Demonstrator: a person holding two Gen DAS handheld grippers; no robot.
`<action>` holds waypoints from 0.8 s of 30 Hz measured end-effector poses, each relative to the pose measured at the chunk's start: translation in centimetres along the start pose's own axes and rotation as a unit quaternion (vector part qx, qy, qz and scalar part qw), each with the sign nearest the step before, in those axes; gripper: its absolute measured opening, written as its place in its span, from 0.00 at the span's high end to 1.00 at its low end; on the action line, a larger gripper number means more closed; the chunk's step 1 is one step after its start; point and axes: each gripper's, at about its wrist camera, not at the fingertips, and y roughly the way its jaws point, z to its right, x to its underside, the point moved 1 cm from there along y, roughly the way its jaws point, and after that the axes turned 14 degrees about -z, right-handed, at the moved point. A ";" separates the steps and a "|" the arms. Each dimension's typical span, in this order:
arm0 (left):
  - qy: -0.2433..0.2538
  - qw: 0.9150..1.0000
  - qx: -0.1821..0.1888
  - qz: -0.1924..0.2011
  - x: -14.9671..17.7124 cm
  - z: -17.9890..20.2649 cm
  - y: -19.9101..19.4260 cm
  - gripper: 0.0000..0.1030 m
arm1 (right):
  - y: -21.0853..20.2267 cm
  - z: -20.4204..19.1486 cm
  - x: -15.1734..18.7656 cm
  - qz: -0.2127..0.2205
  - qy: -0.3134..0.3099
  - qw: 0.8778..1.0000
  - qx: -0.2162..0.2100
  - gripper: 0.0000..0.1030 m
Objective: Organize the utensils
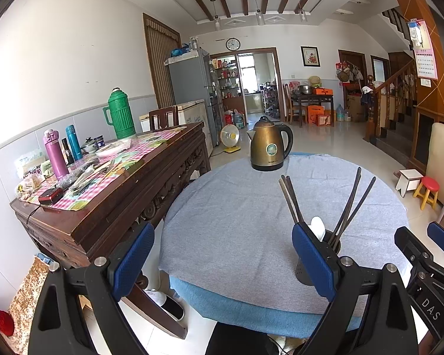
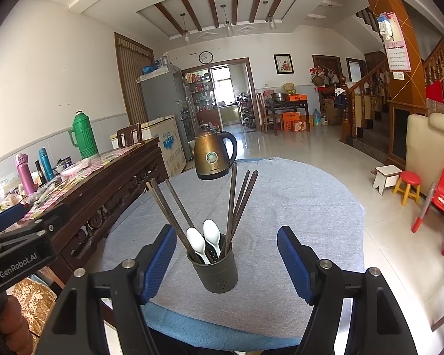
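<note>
Blue pads sit closest to us, on the right gripper. Its two fingers are spread wide and hold nothing. Between them, but not touching them, stands the dark cup. The left gripper is spread wide too and is bare. From its own camera the cup sits just behind its right pad, half hidden.

The cup stands up straight on the grey cloth, near the edge closest to us. Brown chopsticks and two white spoons stick out of the cup. The chopsticks have their long way going up and down. Their lower ends are down in the cup and their upper ends fan out, some leaning left of the cup and some leaning right. The spoons stand with their round bowls up and handles down inside. Past the cup, near the far edge of the cloth, is the gold kettle, well apart from it.

I think everything is already in the cup, so the job looks almost done. What could go wrong? The cup is tall and full of long sticks, so it may be tippy. If a pad bumps a leaning chopstick or the cup's side, it could fall and spill. It is close to the table edge too, so things could drop to the floor.
</note>
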 end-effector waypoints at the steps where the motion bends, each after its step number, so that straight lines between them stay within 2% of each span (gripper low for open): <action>1: 0.000 1.000 0.000 0.000 0.0 0.0 0.0 0.08 | 0.0 0.0 0.0 0.000 0.000 1.000 0.001 0.27; 24: -0.008 1.000 0.004 -0.001 0.3 -0.1 0.1 0.08 | -0.1 0.4 0.5 -0.003 -0.003 1.000 0.004 0.27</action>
